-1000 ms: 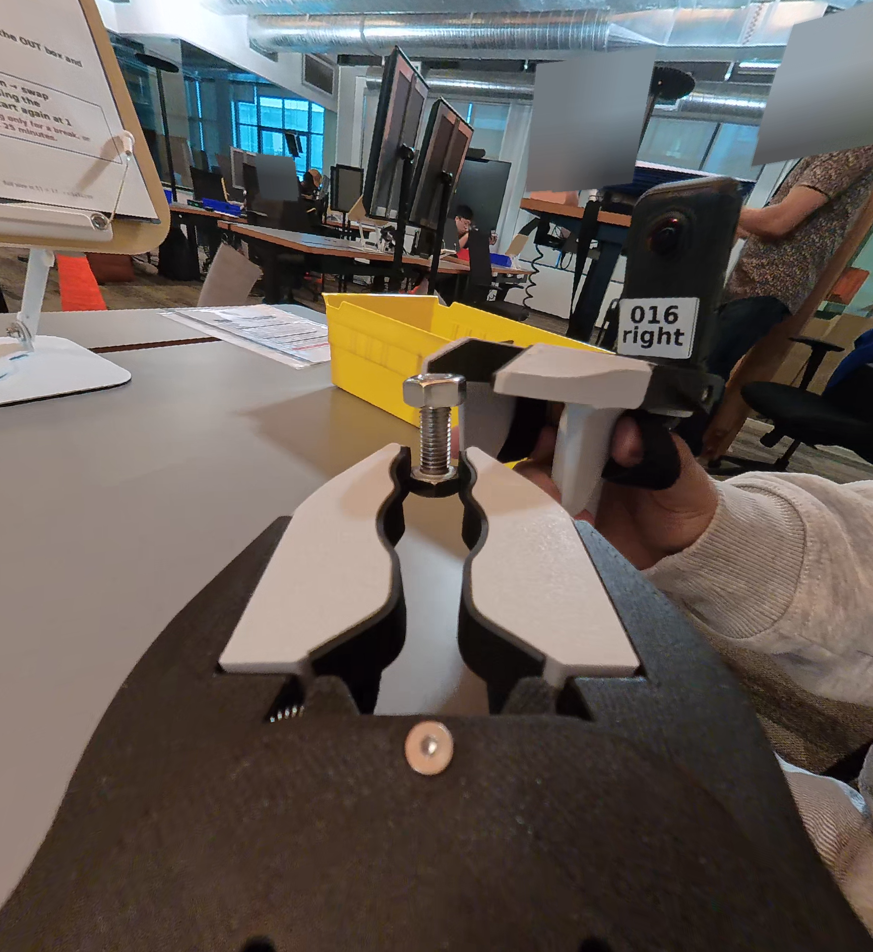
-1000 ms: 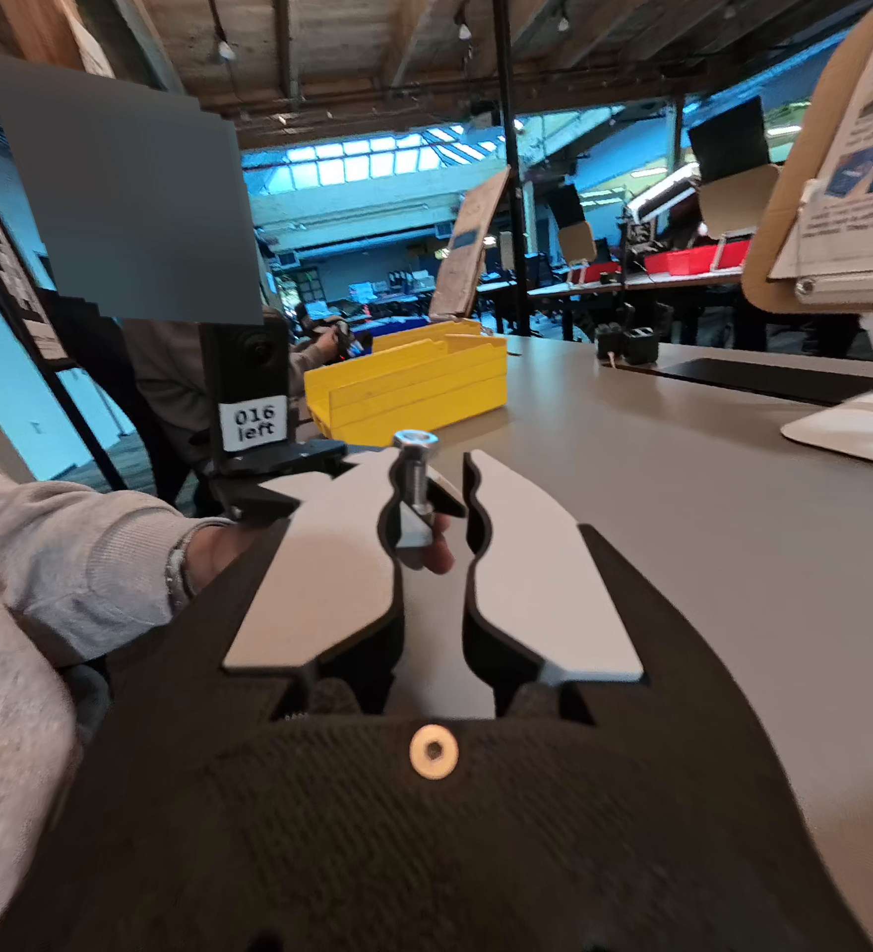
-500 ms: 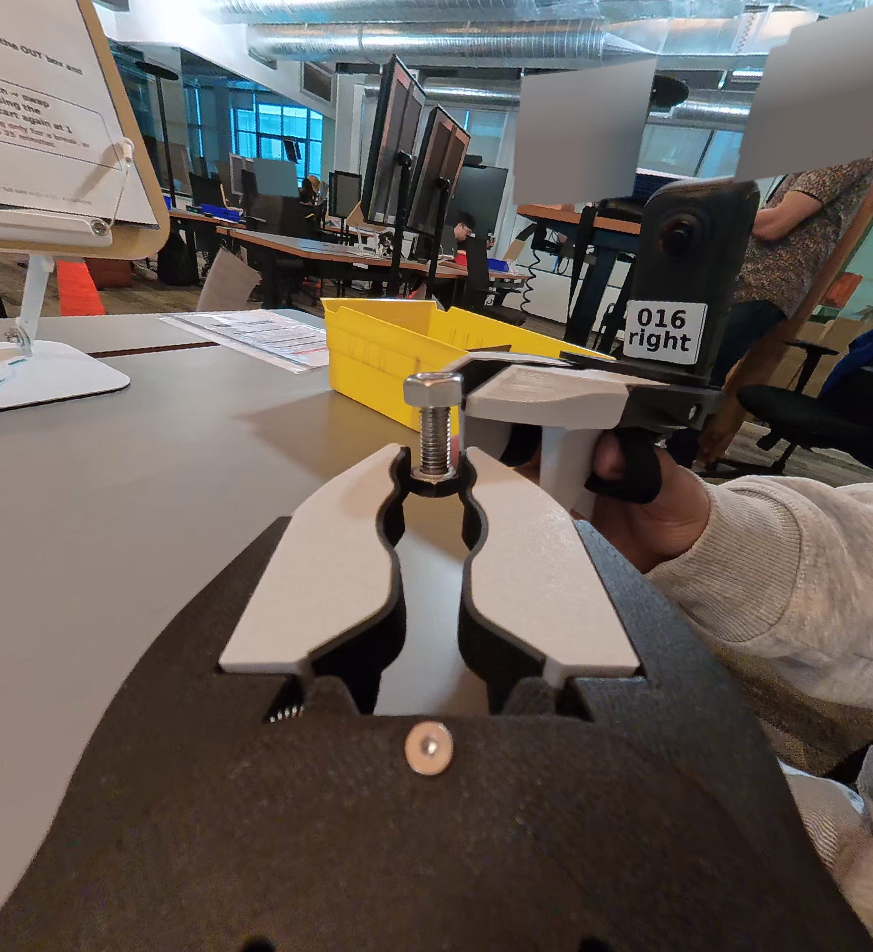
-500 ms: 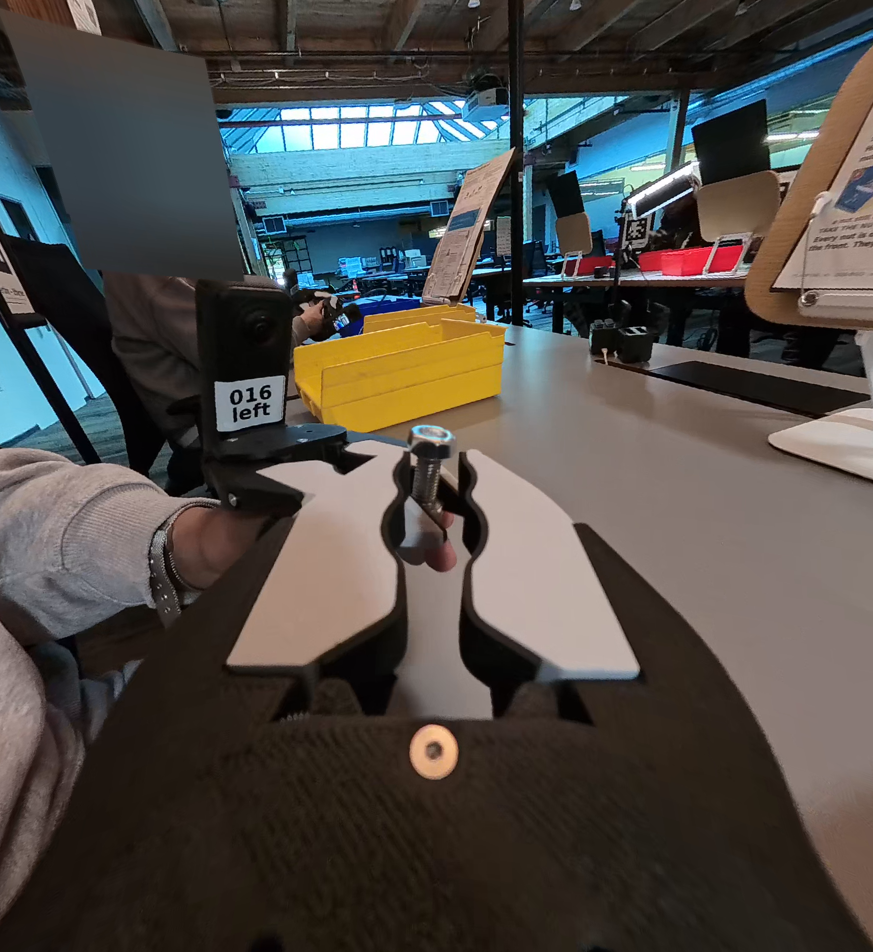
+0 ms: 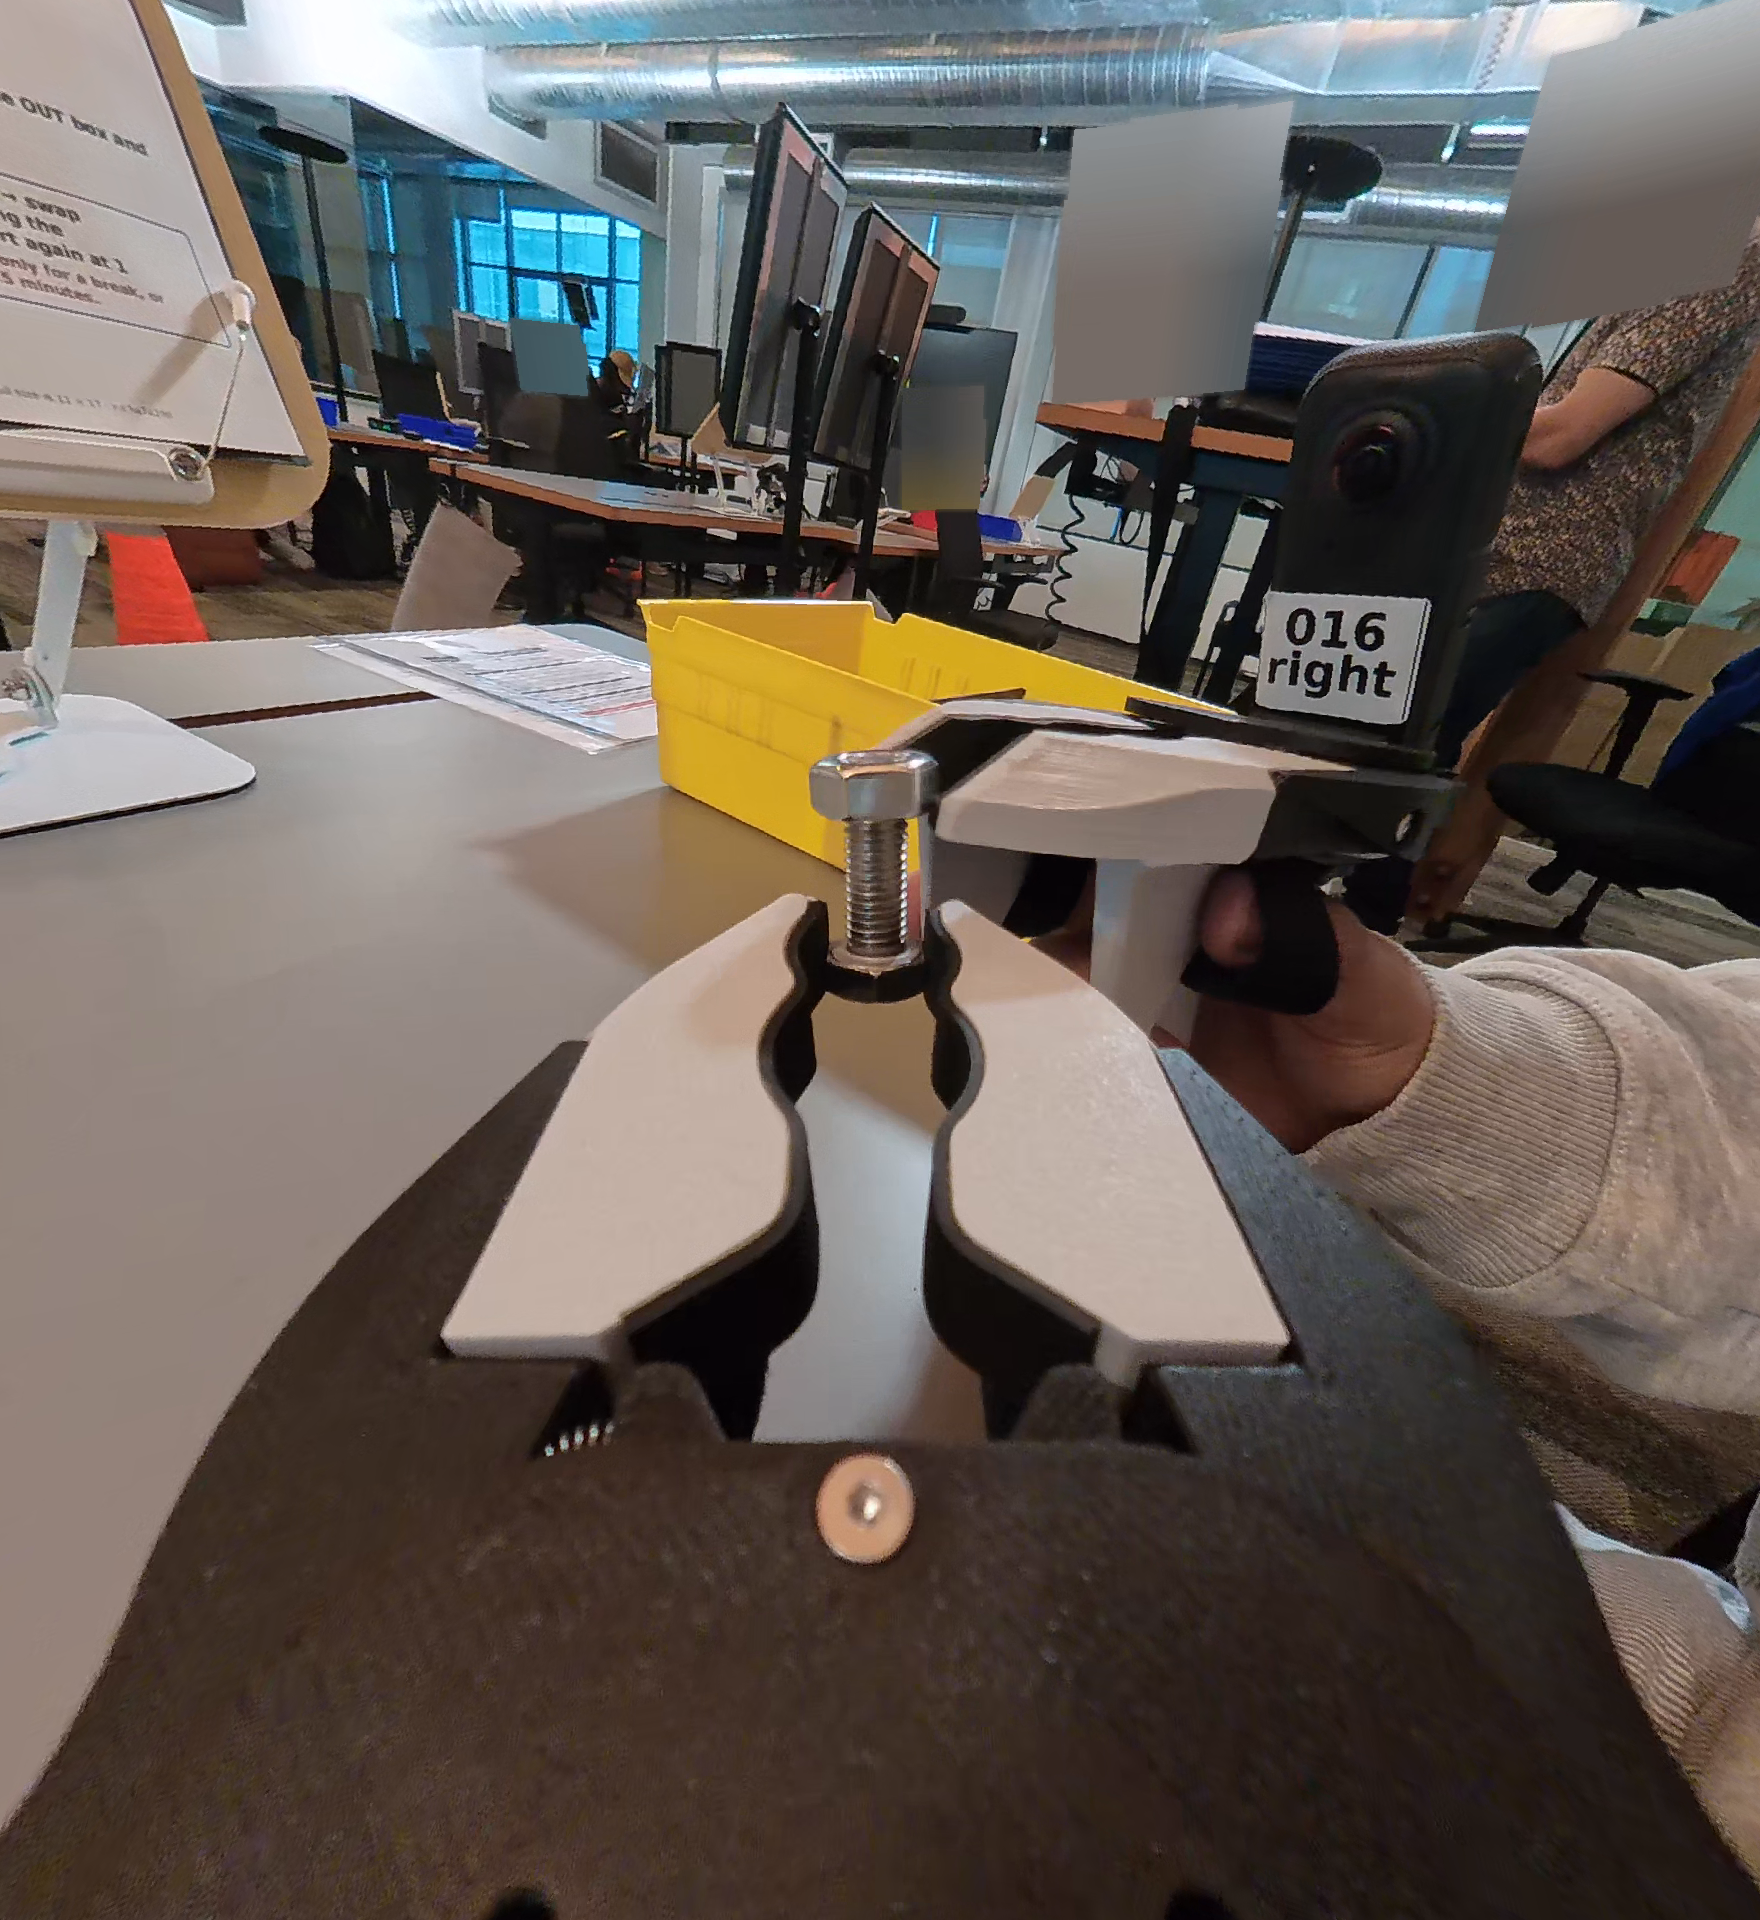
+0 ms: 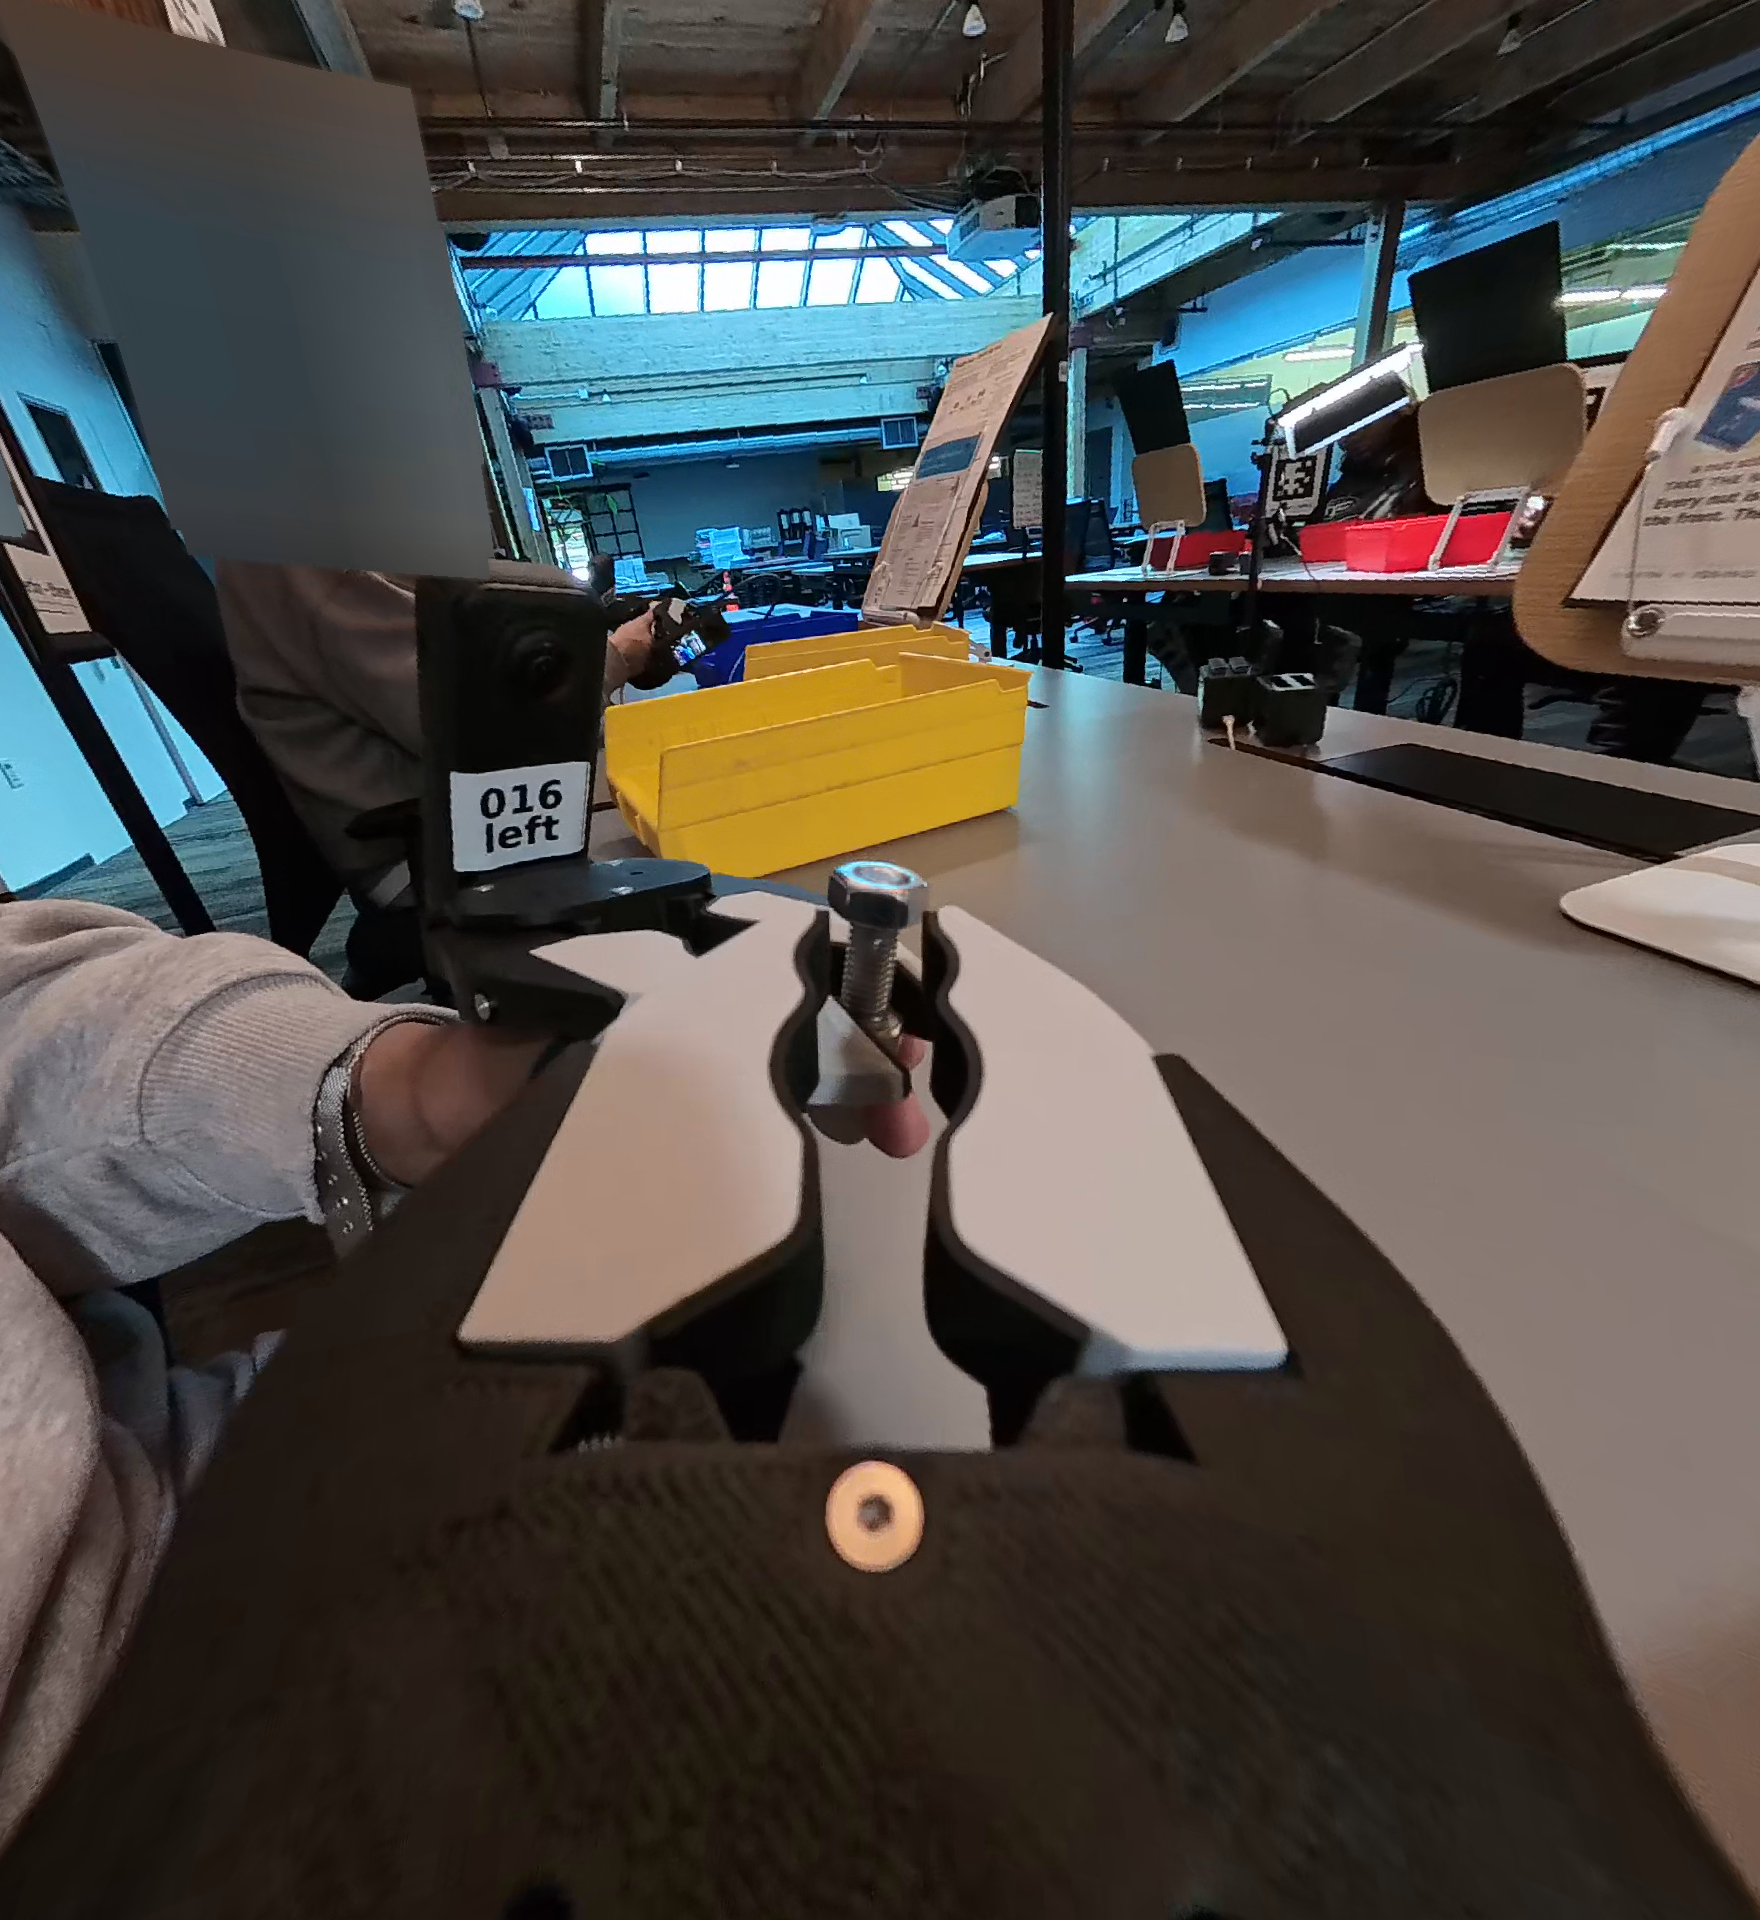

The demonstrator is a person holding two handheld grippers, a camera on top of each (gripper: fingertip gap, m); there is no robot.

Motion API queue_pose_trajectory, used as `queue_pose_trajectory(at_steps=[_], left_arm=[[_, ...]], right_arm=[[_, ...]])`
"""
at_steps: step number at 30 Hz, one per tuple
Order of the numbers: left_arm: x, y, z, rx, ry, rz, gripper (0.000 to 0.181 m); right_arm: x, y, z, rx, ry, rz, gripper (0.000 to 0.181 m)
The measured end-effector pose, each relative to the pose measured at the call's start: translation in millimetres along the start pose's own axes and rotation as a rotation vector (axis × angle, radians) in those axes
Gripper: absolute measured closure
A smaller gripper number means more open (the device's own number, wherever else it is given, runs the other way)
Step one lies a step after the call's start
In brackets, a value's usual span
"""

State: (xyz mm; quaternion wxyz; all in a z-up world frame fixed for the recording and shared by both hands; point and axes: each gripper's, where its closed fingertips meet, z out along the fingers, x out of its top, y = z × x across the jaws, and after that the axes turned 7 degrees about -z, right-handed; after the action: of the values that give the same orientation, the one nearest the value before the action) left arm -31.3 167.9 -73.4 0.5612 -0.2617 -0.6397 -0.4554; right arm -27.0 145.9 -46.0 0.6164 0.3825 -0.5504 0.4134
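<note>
A silver hex-head bolt [image 5: 874, 862] stands upright above the grey table [image 5: 232, 1039]. My left gripper [image 5: 874, 920] is shut on its lower end, and what sits inside the notch is hidden. My right gripper [image 5: 928, 769] comes in level from the right, its tips beside the bolt head. In the right wrist view the bolt [image 6: 871, 966] shows in the gap of my right gripper [image 6: 876, 925], whose jaws stand a bolt's width apart; I see no firm contact. A finger of the left gripper [image 6: 855, 1075] shows below it.
A yellow bin [image 5: 751, 707] stands on the table just behind the bolt and also shows in the right wrist view [image 6: 824, 769]. A document stand [image 5: 76, 758] is at far left, with a sheet of paper [image 5: 512, 675] beside it. A black mat [image 6: 1530, 800] lies farther off. People stand beyond the table edge. Only a small space, under 4 cm, lies between the two pairs of fingers.
My right gripper has rolled from tilted to level and slid in until its tips sit at the bolt head. Its jaw gap looks the same. My left gripper and the bolt have stayed still.
</note>
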Motion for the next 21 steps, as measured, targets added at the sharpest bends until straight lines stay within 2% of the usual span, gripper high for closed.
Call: queue_pose_trajectory(at_steps=[9,16,21], left_arm=[[0.7,-0.2,-0.2,0.003,0.003,0.001,0.164],[-0.1,0.1,-0.1,0.003,-0.001,0.002,0.164],[-1.1,0.9,0.5,0.003,-0.004,0.004,0.164]], right_arm=[[-0.4,9.5,-4.0,-0.029,0.006,0.041,0.171],[6.3,1.1,-3.7,0.019,0.043,0.05,0.161],[2.0,1.8,-2.2,0.003,0.013,0.03,0.163]])
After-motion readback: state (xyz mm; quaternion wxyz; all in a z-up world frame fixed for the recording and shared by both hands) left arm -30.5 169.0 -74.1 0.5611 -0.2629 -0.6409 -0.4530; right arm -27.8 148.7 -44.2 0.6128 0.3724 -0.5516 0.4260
